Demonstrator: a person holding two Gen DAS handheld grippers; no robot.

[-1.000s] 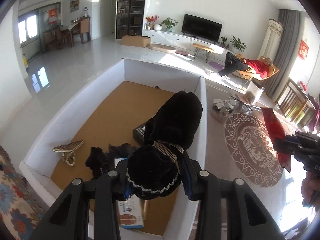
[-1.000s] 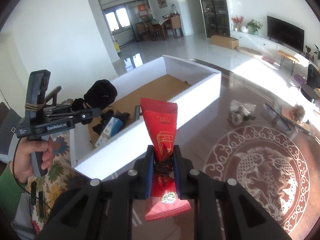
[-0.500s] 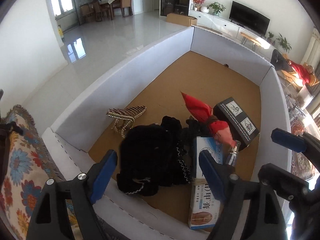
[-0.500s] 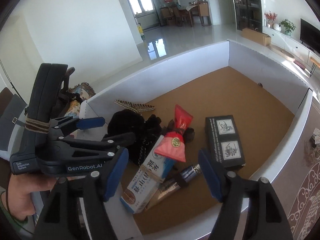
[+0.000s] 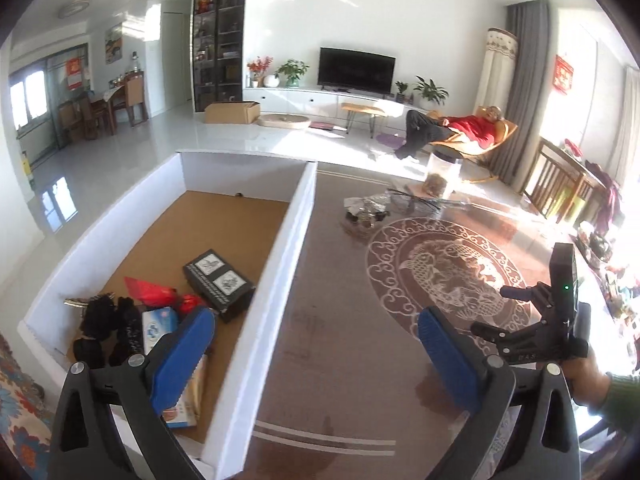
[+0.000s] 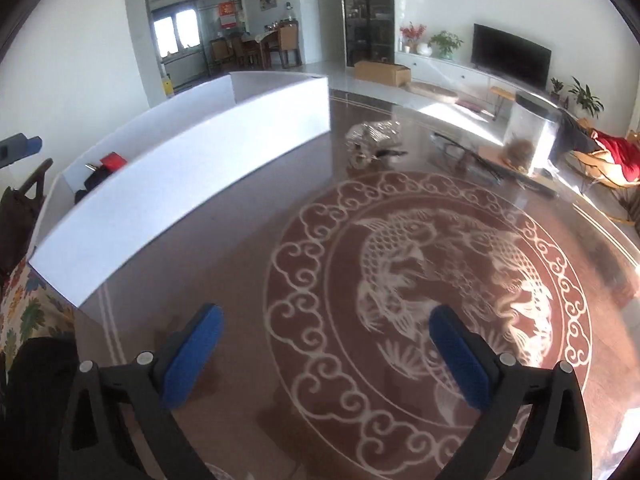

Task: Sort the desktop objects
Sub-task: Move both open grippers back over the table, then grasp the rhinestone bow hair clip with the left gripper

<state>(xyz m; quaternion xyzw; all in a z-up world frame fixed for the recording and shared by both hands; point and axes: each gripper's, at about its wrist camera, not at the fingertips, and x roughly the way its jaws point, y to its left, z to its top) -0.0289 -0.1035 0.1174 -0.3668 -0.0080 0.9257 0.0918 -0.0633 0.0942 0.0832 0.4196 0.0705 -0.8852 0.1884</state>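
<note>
**Both tools empty, items in box**

Your left tool (image 5: 316, 344) and right tool (image 6: 326, 346) have just spread wide, with nothing between the pads. At lower left of the left view, the white box (image 5: 280, 264) contains the red packet (image 5: 150, 291), black pouch (image 5: 105, 330) and black carton (image 5: 219, 285). Your right tool hangs over the patterned tabletop (image 6: 424, 264).

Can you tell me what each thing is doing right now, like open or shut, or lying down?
Left tool: open, just opened, nothing in it.
Right tool: open, just opened, nothing in it.
White box: open on top, things inside.
Black carton: lying flat in the box.
Red packet: lying in the box.
TV: off.
</note>
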